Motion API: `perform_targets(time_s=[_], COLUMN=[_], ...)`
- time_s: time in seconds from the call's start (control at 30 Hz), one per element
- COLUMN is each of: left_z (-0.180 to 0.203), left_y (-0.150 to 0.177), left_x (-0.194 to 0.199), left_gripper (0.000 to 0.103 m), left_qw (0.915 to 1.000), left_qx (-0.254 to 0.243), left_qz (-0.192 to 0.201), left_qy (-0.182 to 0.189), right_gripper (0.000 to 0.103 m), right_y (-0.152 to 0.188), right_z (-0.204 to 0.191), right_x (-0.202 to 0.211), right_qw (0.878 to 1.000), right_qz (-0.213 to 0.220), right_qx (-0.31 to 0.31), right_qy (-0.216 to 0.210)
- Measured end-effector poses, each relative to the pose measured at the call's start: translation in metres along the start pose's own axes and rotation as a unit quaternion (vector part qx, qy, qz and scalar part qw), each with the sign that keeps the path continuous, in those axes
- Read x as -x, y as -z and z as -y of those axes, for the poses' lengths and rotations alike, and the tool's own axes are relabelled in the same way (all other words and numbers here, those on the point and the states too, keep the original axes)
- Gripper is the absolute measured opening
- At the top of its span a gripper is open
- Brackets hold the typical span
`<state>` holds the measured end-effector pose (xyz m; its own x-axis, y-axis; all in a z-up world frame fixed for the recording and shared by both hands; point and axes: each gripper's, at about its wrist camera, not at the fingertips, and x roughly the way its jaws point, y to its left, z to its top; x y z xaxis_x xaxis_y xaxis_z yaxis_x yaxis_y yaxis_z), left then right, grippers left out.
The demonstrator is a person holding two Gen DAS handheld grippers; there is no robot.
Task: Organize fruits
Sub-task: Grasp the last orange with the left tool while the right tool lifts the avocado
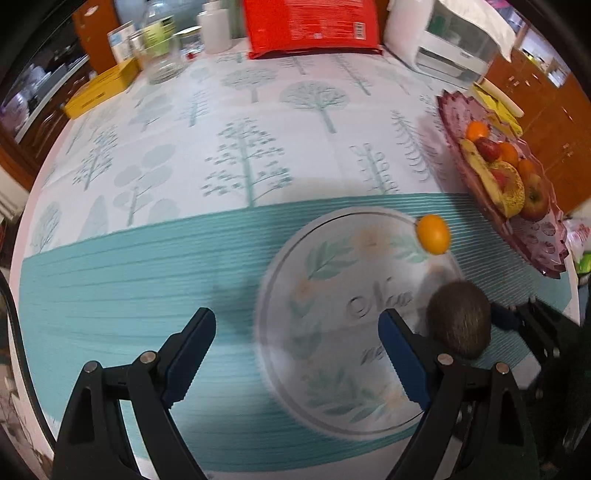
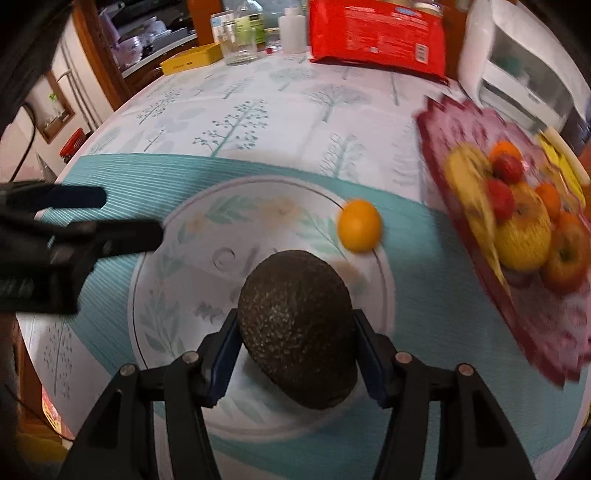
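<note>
Tree-printed cloth covers your table (image 2: pixel 258 92), with a teal mat (image 2: pixel 110 173) laid across the near part and a floral plate (image 2: pixel 177 236) sitting on it. Closest to you, your right gripper (image 2: pixel 291 354) pinches the dark avocado (image 2: pixel 295 325) between its blue pads, low over the near half of the plate. Whether the fruit already rests on the plate you cannot tell; its underside is hidden. Your left gripper (image 1: pixel 299 354) hangs spread wide over the plate's left side, holding nothing.

To finish this step well, bring the avocado down until it sits flat, clear of the rim, then ease the pads apart slowly, since its rounded shape will likely roll if dropped. Keep the empty left gripper out of its path.

A little further off, a small orange fruit (image 2: pixel 360 225) lies at the plate's far right edge; it looks partly on the rim, but blur makes that uncertain. Watch that you do not nudge it.

Beyond, at the right, the pink dish (image 2: pixel 461 122) holds a banana, apples, oranges and red fruits, smeared by motion and cut off at the frame edge. At the back stand a red bag (image 2: pixel 376 33), a yellow box (image 1: pixel 99 88) and glass jars (image 1: pixel 159 55); their labels are unreadable.
</note>
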<state>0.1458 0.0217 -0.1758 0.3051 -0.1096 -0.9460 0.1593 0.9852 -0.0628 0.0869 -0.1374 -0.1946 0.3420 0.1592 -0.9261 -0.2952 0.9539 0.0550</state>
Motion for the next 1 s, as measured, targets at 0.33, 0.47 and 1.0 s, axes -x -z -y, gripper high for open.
perform_targets(time_s=[0.33,0.47,1.0], left_z=[0.077,0.094,0.112], left_y=[-0.032,-0.038,-0.045], left_x=[-0.035,-0.045,-0.065], left_gripper=[0.081,0.077,0.029], left_qw=[0.9972,0.9968,0.9978], left_qx=[-0.068,-0.068,-0.041], left_qz=[0.01,0.007,0.0], left_qy=[0.028,0.042,0.051], right_gripper=[0.058,0.058,0.058], right_y=[0.033,0.044,0.064], right_z=[0.058,0.074,0.102], right_x=[0.025,0.031,0.037], right_qw=[0.995,0.993,0.989], right_qz=[0.008,0.011,0.016], right_qx=[-0.091,-0.113,-0.14], right_qy=[0.028,0.033,0.034])
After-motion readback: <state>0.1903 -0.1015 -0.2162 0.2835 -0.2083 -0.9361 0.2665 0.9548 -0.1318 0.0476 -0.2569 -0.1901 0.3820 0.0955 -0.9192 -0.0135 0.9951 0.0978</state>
